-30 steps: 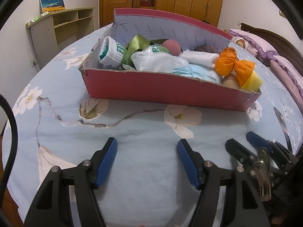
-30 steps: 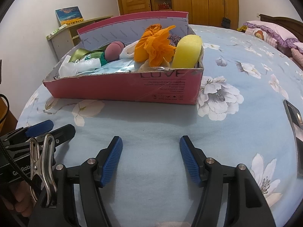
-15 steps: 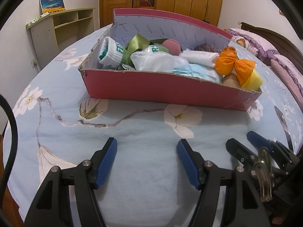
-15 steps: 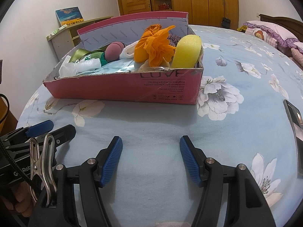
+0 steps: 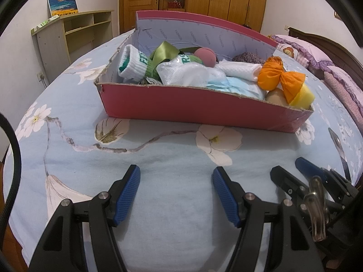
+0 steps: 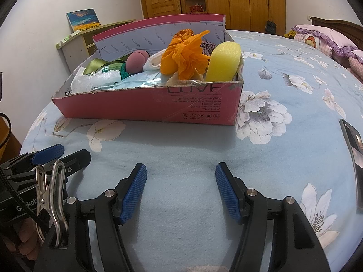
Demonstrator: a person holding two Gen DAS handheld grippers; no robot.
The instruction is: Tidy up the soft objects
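Observation:
A pink cardboard box (image 5: 172, 104) (image 6: 136, 106) sits on the flowered blue bedsheet, filled with soft things. In it lie a white sock (image 5: 132, 64), a green ribbon (image 5: 165, 51), a pink ball (image 5: 205, 56) (image 6: 136, 62), white cloth (image 5: 190, 73), an orange mesh bow (image 5: 280, 79) (image 6: 186, 55) and a yellow sponge (image 5: 302, 96) (image 6: 224, 61). My left gripper (image 5: 176, 191) hovers open over bare sheet in front of the box, nothing between its blue pads. My right gripper (image 6: 180, 189) stands open beside it, also empty. Each gripper shows at the edge of the other's view.
A dark phone (image 6: 352, 145) lies on the sheet at the right. Pillows (image 6: 322, 38) and a wooden headboard are at the far right. A shelf unit (image 5: 74, 34) with a painting stands by the left wall; wooden wardrobes line the back.

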